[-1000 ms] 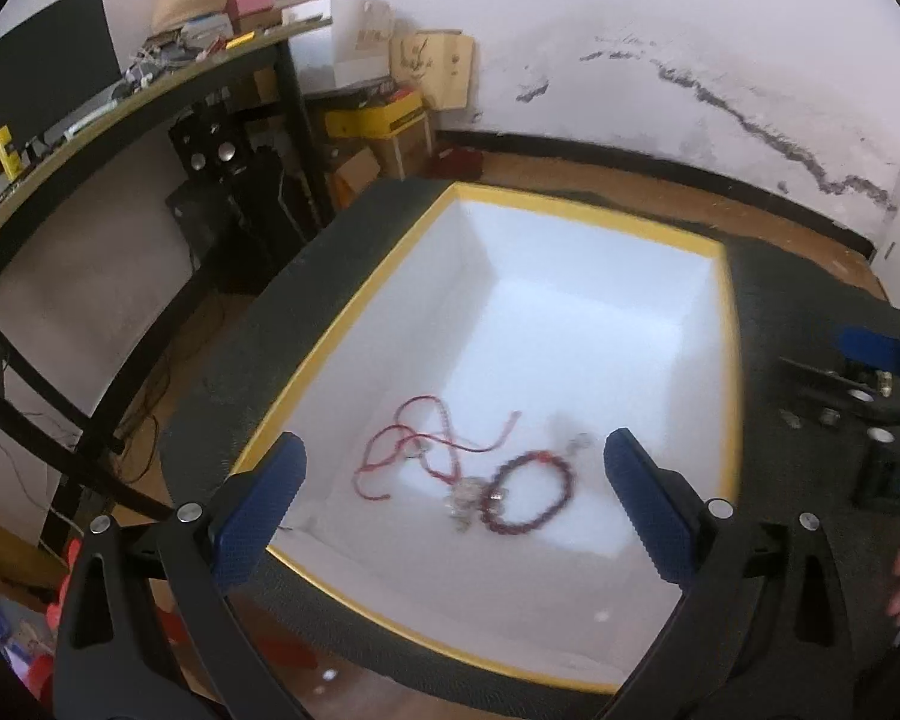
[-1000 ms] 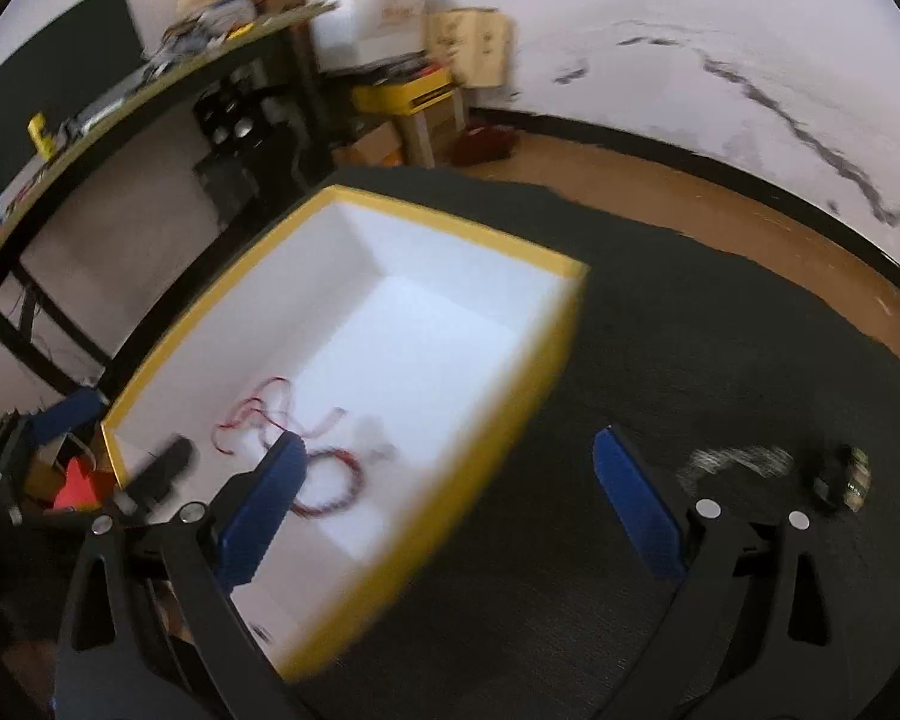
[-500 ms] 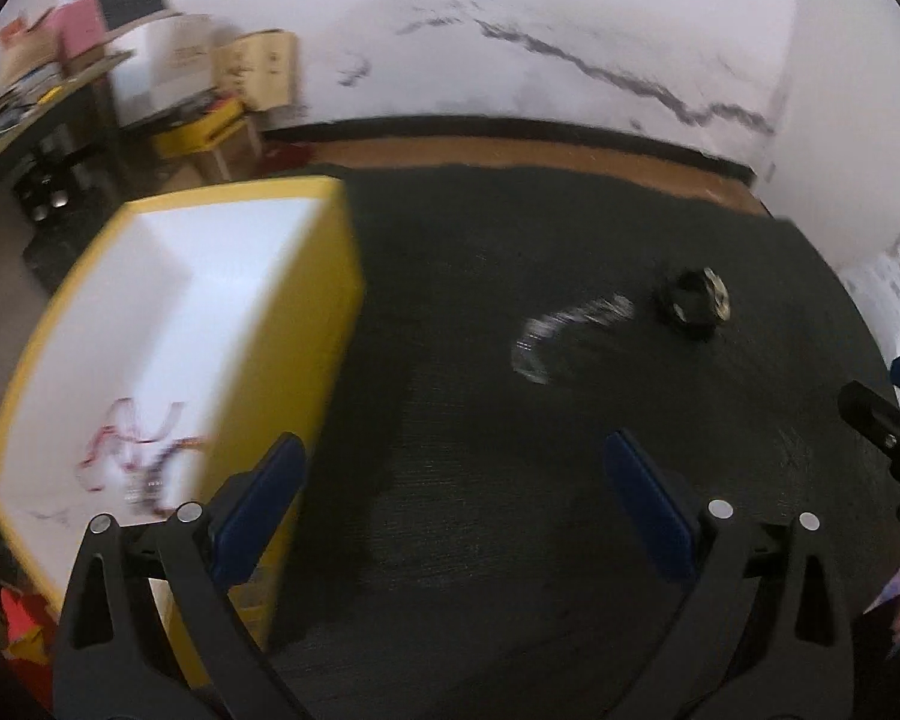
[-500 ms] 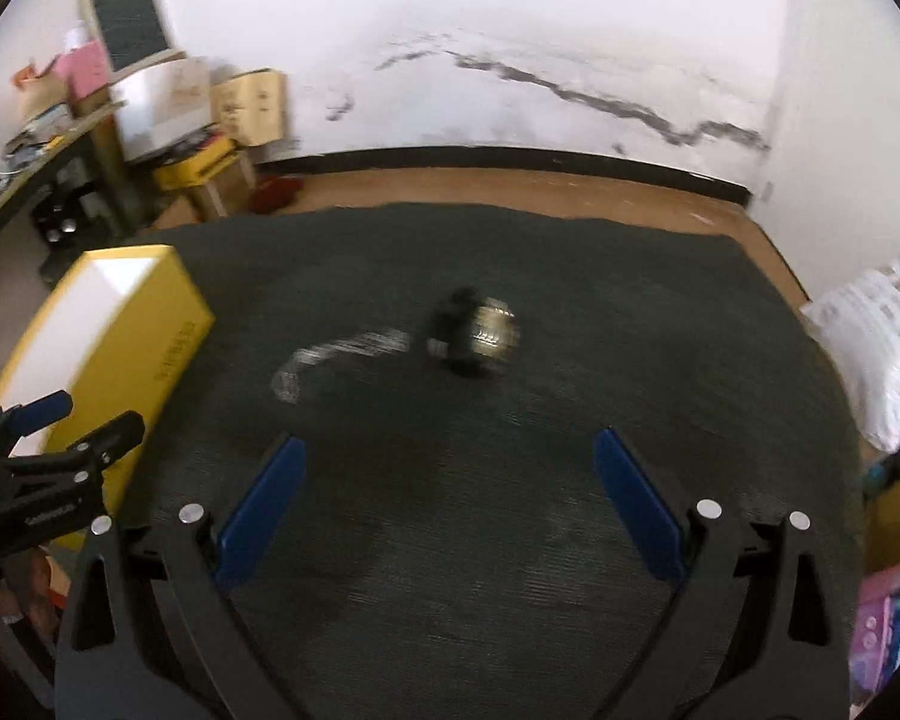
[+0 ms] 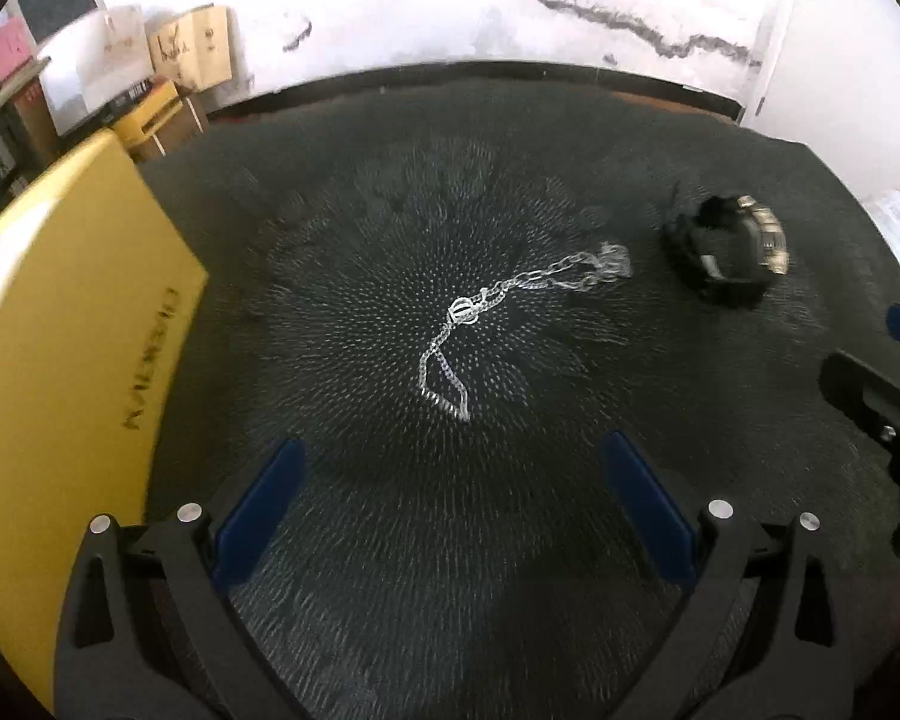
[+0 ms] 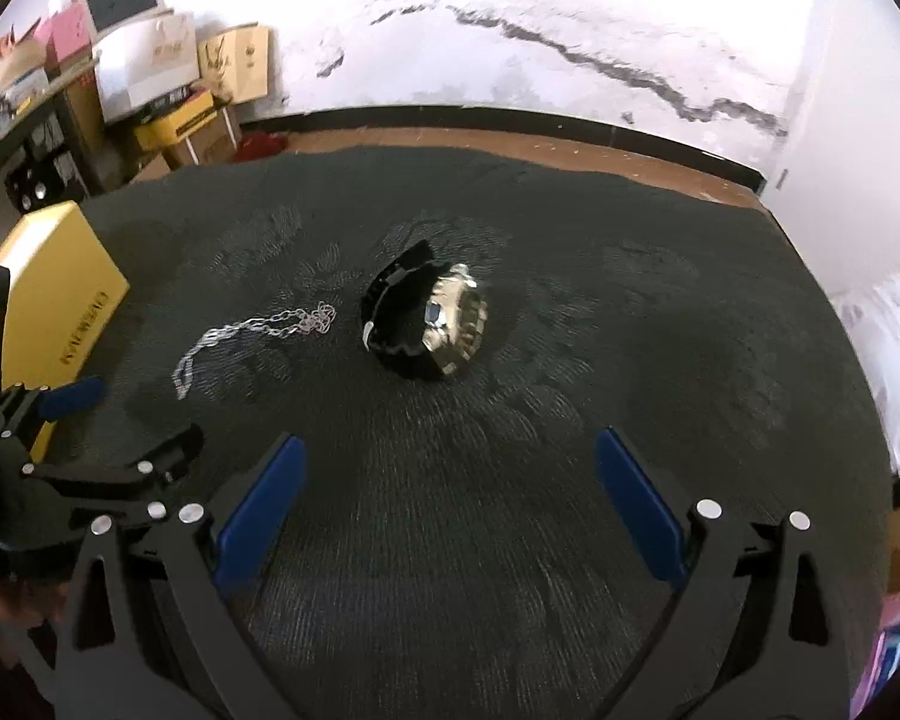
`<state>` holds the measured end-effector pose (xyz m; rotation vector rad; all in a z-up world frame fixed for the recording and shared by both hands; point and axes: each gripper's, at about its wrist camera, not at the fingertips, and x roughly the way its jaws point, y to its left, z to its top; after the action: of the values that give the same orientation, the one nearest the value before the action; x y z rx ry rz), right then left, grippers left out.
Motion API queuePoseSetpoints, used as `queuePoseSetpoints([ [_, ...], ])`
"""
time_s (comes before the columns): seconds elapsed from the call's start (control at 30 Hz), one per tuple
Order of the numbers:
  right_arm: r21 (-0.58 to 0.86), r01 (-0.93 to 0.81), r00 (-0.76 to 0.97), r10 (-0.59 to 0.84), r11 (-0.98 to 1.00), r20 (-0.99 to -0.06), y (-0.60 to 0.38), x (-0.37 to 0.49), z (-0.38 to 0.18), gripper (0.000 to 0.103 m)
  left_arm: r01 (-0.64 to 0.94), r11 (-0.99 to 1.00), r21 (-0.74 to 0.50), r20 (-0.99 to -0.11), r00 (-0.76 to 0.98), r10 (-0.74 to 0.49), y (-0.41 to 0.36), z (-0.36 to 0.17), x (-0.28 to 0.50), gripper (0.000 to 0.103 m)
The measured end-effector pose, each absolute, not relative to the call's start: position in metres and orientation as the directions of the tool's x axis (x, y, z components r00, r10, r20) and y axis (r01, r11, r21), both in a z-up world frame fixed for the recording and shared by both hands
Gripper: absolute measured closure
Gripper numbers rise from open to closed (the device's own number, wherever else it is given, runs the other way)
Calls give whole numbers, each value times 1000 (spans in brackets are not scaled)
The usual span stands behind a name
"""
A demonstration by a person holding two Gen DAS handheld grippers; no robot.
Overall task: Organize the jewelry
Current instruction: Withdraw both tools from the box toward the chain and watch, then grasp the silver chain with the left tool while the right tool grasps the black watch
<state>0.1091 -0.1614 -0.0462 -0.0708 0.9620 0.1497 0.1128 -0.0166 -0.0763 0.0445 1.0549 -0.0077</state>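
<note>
Both the left gripper (image 5: 450,498) and right gripper (image 6: 444,495) hang released, fingers spread, over the dark mat (image 5: 450,600). Chain (image 5: 480,312) and watch (image 6: 444,324) lie mid-mat; the yellow box (image 5: 72,324) is cut off.

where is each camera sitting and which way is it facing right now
Left wrist: rides the left hand-held gripper, looking down at the chain on the dark mat; its own open blue fingers show.
Right wrist: rides the right hand-held gripper, facing the watch; its open fingers show.
Shared: chain, watch, yellow box, and each other's gripper.
</note>
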Motion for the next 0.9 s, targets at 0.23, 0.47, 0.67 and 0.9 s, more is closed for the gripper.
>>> queuePoseSetpoints([
  [0.23,17,-176,545,112,984,-831,-146,151,-77,9,56,997,44,-838,546,7,-23,-89,140,6],
  [0.47,37,-142,532,108,989,-840,-147,181,-92,9,74,997,32,-812,584,-17,-26,-92,161,5],
  [0.67,8,-156,519,89,988,-850,-143,191,-93,14,68,997,30,-812,584,-16,-27,-94,173,5],
  [0.9,13,-168,518,100,986,-850,-141,190,-92,23,77,997,30,-808,589,-21,-28,-94,169,10],
])
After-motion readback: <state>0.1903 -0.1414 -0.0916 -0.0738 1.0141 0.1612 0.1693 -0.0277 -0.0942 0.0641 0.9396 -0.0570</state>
